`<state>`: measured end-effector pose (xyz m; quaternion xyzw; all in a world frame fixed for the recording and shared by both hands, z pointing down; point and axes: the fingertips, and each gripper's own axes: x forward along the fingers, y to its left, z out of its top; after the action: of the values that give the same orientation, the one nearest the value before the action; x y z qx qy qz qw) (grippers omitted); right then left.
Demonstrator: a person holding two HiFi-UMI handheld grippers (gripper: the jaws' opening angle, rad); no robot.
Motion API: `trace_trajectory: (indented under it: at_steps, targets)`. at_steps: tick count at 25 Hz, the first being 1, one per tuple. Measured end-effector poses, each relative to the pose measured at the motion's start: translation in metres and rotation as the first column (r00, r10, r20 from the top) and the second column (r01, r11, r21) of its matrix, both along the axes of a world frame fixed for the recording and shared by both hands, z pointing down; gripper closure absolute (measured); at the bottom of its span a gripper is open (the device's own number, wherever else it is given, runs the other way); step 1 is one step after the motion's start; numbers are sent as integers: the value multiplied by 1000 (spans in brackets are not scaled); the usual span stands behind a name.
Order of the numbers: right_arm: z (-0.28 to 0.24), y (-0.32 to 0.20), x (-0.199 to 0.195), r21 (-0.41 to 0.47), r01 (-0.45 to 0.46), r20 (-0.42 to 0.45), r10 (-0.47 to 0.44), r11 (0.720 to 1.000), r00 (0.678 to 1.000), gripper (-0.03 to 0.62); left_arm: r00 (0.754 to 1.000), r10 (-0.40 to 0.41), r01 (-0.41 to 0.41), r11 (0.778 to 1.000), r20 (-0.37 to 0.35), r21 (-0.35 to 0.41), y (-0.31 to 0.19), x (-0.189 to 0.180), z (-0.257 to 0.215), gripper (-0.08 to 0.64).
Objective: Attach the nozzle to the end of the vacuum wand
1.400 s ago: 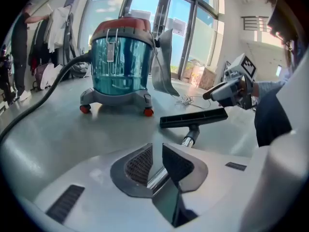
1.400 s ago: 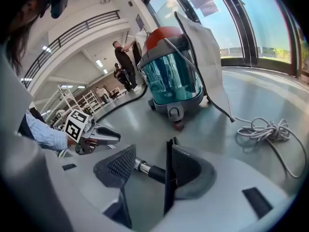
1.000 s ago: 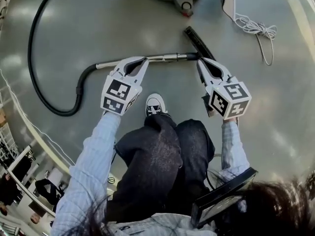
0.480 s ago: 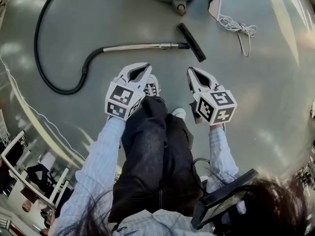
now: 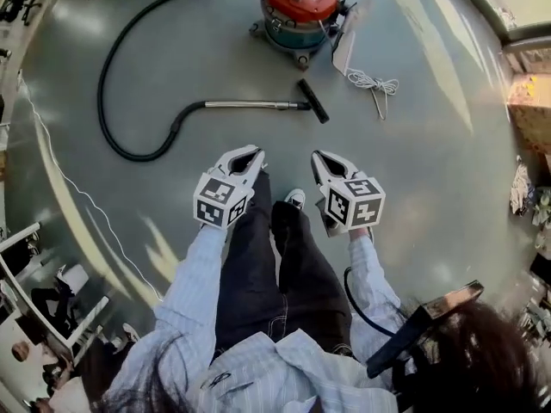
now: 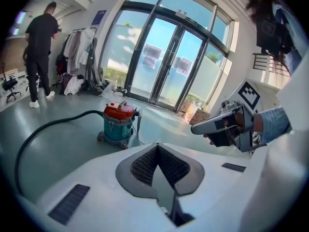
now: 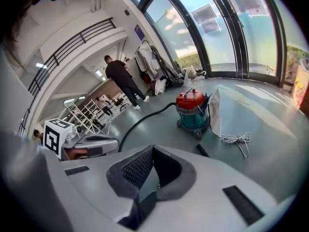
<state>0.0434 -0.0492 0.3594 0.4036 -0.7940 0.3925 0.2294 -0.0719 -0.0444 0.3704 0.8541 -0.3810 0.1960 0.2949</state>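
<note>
Nozzle (image 5: pixel 313 101) at right end of vacuum wand (image 5: pixel 250 104), flat on floor (image 5: pixel 448 144), lying sideways, well ahead of left tongs (image 5: pixel 254 153) and right tongs (image 5: pixel 317 157); nearer right. Both clenched, empty.

Looking down from the head view, the vacuum canister (image 5: pixel 297 11) sits on the floor (image 5: pixel 448 144) at the far end. Its hose (image 5: pixel 102 84) loops out left and curls back to the wand (image 5: pixel 250 105), which lies flat in front of the canister, running left to right. The nozzle (image 5: pixel 313 101) lies crosswise at the wand's right end; it looks like they're touching, but it's hard to tell from up here. A coiled cord (image 5: pixel 372 82) lies just right of the nozzle. Nearer in, the left gripper (image 5: pixel 256 151) and right gripper (image 5: pixel 317 156) hang side by side above the person's legs, well apart from the wand, with a shoe (image 5: pixel 295 199) between them. Behind the canister are doors (image 6: pixel 169 57), and another person (image 6: pixel 41 52) stands off left beside a clothes rack (image 6: pixel 82 47).
</note>
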Motion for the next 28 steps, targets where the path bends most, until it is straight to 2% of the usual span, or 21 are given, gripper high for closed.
trace_trajectory:
  at_steps: [3, 6, 10, 14, 18, 21, 25, 28]
  targets:
    - [-50, 29, -10, 10, 4, 4, -4, 1000, 1000, 586, 996, -68, 68, 998, -50, 3, 37, -4, -61, 555]
    - [-83, 53, -30, 26, 1, 7, -1, 1000, 1000, 586, 995, -77, 78, 997, -59, 12, 72, -18, -100, 555]
    - [-115, 81, -64, 40, -22, 17, 21, 999, 1000, 586, 997, -63, 64, 998, -38, 24, 107, -53, -129, 555]
    - [-137, 114, -104, 75, -46, 19, 45, 996, 999, 586, 990, -92, 96, 995, -109, 25, 144, -98, -149, 555]
    - [-148, 164, -142, 98, -120, 23, 118, 988, 993, 586, 986, -9, 21, 998, -167, 66, 196, -134, -173, 555]
    - [-149, 205, -171, 99, -180, 14, 179, 979, 984, 586, 983, 47, -32, 996, -177, 87, 236, -164, -187, 555]
    - [-154, 258, -194, 97, -252, 9, 253, 963, 967, 586, 976, 122, -112, 992, -178, 65, 283, -187, -182, 555]
    - [-151, 290, -202, 88, -261, -7, 263, 961, 965, 586, 969, 146, -139, 989, -197, 49, 312, -193, -178, 555]
